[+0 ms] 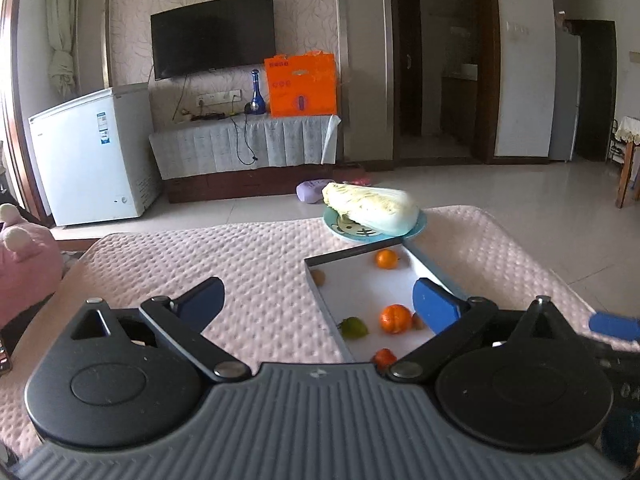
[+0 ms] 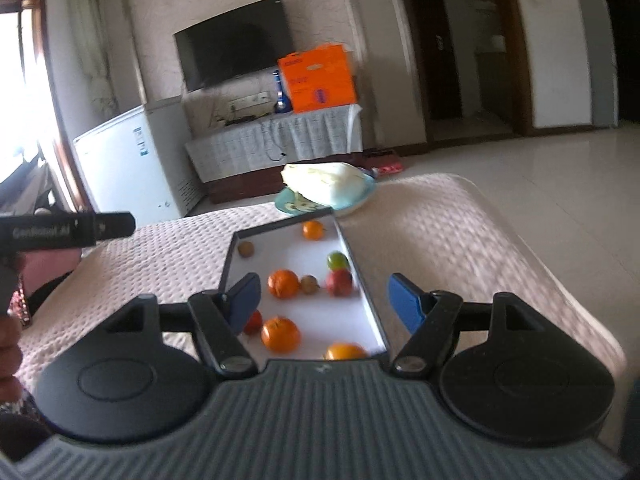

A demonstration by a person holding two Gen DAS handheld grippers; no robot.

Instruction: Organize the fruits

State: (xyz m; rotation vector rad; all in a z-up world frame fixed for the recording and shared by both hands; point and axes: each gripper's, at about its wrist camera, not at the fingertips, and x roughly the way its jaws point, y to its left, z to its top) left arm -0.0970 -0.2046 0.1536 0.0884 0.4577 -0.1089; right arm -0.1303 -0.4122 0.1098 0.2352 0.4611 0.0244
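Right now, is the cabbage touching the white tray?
Apart. The right wrist view shows the cabbage resting on the blue plate, above and behind the tray's far rim.

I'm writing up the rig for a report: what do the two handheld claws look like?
Both match: the left claw and right claw each have blue finger pads on black linkage arms with silver pivot pins, two round black housings, and a grey ribbed body. In the right wrist view, the left unit's black bar bears white lettering, too blurred to read.

Home living room: wall television (image 1: pixel 213 35), chest freezer (image 1: pixel 90 158).
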